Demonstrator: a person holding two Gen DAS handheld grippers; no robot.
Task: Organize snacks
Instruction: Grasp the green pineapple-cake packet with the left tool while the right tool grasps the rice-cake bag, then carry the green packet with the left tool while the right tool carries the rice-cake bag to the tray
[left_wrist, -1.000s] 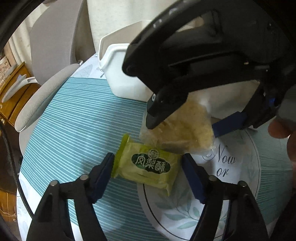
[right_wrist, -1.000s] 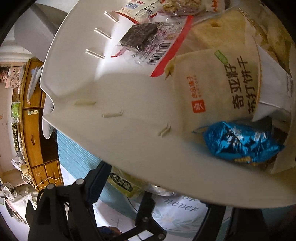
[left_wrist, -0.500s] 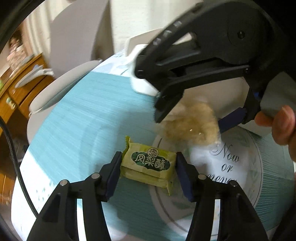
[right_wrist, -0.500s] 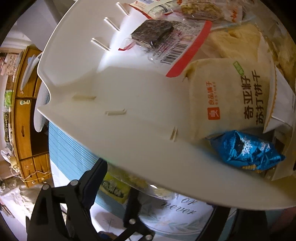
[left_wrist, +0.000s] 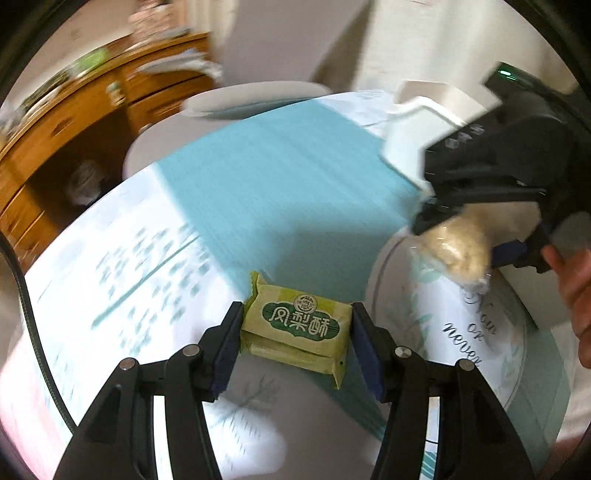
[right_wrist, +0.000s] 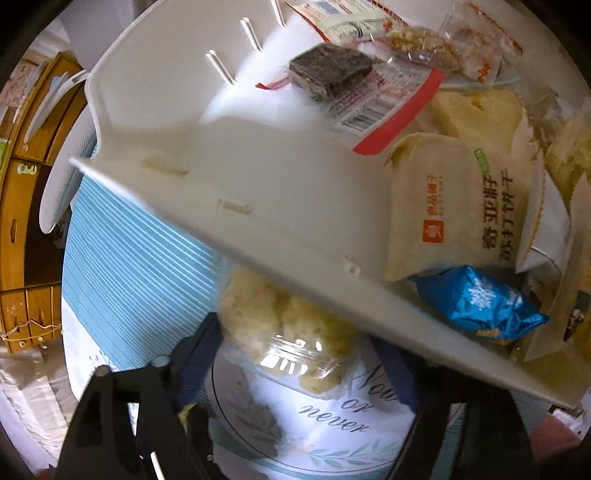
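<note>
now left gripper (left_wrist: 297, 332) jaws clamped on pineapple cake (left_wrist: 299, 328); right gripper (right_wrist: 295, 354) jaws pinching clear snack bag (right_wrist: 295, 339), slippery film may slide out short of white bin (right_wrist: 258, 192).

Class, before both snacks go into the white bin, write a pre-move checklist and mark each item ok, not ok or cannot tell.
1. Left gripper clamps the green pastry pack on both sides: ok.
2. Pastry pack lifted off the tablecloth: cannot tell.
3. Right gripper grips the clear bag of crumbly snack: ok.
4. Clear bag above the white bin rim: not ok, it hangs below.
5. Free space in the bin: ok, at its left end.
</note>
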